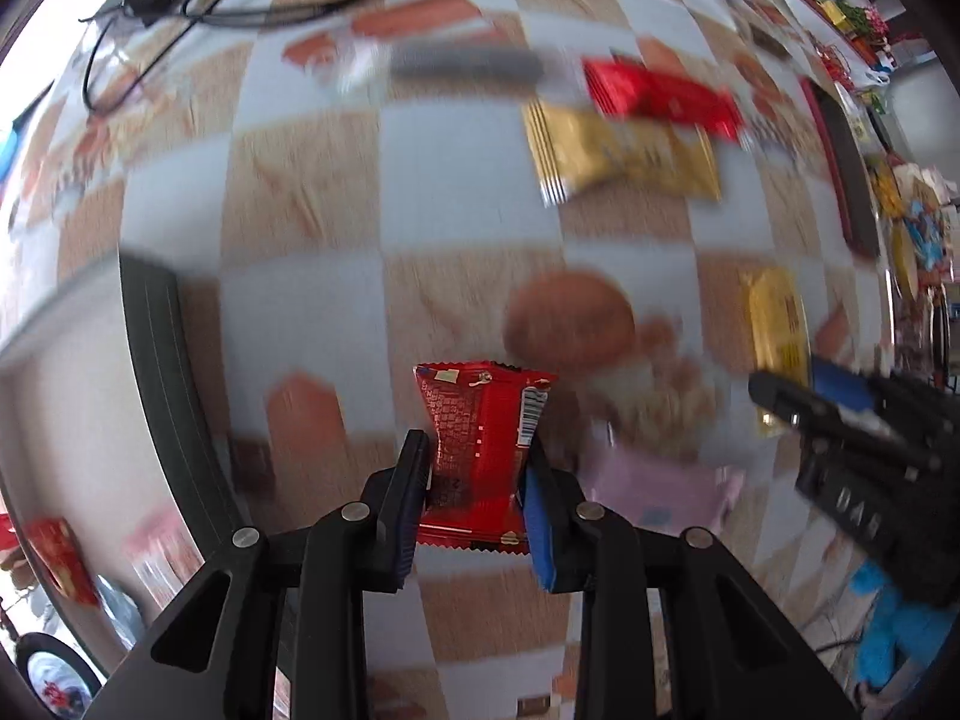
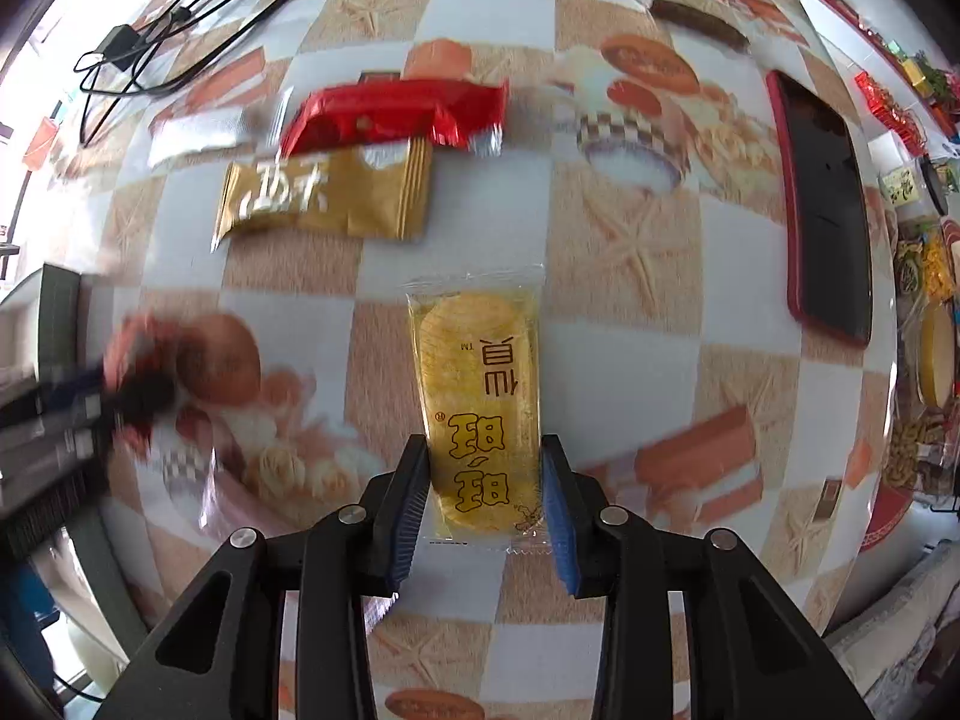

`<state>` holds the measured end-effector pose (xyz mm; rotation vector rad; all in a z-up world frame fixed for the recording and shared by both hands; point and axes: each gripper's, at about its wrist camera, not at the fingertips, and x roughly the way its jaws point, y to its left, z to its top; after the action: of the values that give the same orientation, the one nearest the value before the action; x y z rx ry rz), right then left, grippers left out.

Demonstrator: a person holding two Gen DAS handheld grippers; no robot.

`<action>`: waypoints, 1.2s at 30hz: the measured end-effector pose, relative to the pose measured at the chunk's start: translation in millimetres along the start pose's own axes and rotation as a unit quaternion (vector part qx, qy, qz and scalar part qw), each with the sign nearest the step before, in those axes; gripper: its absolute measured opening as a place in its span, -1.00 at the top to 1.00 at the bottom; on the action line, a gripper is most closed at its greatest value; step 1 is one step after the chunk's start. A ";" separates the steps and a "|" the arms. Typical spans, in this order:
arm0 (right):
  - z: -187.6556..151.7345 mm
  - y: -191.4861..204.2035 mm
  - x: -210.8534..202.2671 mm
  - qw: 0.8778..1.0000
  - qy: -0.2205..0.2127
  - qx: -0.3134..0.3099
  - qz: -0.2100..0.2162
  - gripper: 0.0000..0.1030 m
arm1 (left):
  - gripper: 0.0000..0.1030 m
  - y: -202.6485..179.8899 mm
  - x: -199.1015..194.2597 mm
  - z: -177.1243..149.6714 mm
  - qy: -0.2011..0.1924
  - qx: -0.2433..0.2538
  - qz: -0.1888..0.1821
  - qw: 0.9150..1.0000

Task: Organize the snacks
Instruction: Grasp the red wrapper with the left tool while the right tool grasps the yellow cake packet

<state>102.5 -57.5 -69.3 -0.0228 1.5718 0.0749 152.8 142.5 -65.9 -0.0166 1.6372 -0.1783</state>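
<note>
While left tongs [image 1: 477, 468] pinch red packet [image 1: 480, 450], right tongs [image 2: 486, 480] clamp yellow packet [image 2: 480, 408].

Your left gripper [image 1: 477, 468] has a small snack packet [image 1: 480, 450] between its fingers, above the table [image 1: 300, 198]. Your right gripper [image 2: 486, 480] has a cracker packet [image 2: 480, 402] between its fingers. On the table beyond, a wafer packet [image 2: 330, 195] lies just before a long wrapper [image 2: 396, 111], their edges overlapping. A phone [image 2: 828, 210] lies well to their right; cables [image 2: 180, 18] lie at the far left.
</note>
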 end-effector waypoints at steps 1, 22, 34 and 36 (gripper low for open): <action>-11.1 -2.6 0.1 1.000 0.006 0.000 0.003 0.27 | 0.36 -1.2 0.9 -11.2 0.001 0.004 0.000 1.000; -83.1 -33.4 4.7 0.995 0.062 0.079 0.008 -0.49 | -0.58 15.4 16.5 -48.0 0.009 0.034 0.054 0.998; -48.4 -11.2 23.7 0.995 0.079 0.052 -0.001 -1.00 | -0.96 -27.2 29.2 -40.6 0.018 0.056 0.068 0.996; -45.4 -11.6 24.7 0.995 0.080 0.051 -0.001 -1.00 | -1.00 -32.2 36.1 -42.1 0.014 0.057 0.067 0.996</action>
<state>57.8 -71.1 -94.3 0.0520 1.7331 -0.0097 105.2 111.0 -94.9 0.1834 1.6475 -0.1682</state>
